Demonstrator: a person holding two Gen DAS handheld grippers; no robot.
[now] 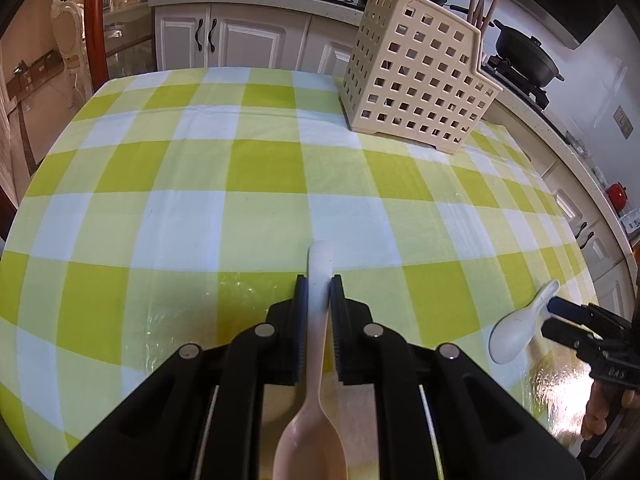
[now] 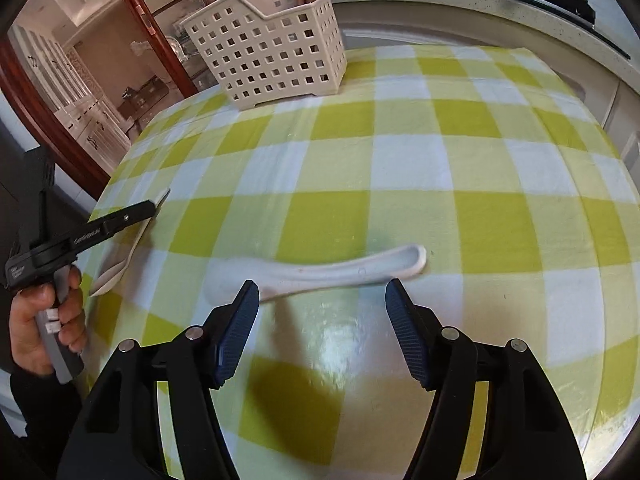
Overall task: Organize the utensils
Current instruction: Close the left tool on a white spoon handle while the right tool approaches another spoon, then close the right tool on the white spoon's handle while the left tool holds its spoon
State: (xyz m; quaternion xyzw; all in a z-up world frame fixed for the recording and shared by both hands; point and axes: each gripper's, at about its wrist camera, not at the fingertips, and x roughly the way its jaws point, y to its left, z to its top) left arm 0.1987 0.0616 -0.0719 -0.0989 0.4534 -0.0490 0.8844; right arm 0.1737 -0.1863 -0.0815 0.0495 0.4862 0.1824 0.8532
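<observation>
A: Fingers (image 1: pixel 301 312) of the left gripper (image 1: pixel 319 294) are clamped on the handle of a pink spoon (image 1: pixel 316 420); its bowl points back at the camera and is cut off by the frame edge.

B: Right gripper (image 2: pixel 322 292)?

A: Released, jaws wide apart, nothing between the pads. A white spoon (image 2: pixel 340 270) lies on the checked cloth (image 2: pixel 400 160) just beyond its tips.

B: Holder?

A: Perforated caddy (image 2: pixel 272 52) stands at the far edge. Chopsticks (image 1: pixel 482 4) rise behind it; its inside is hidden.

Open cloth (image 1: pixel 200 184) — caddy (image 1: pixel 416 76) far corner
</observation>
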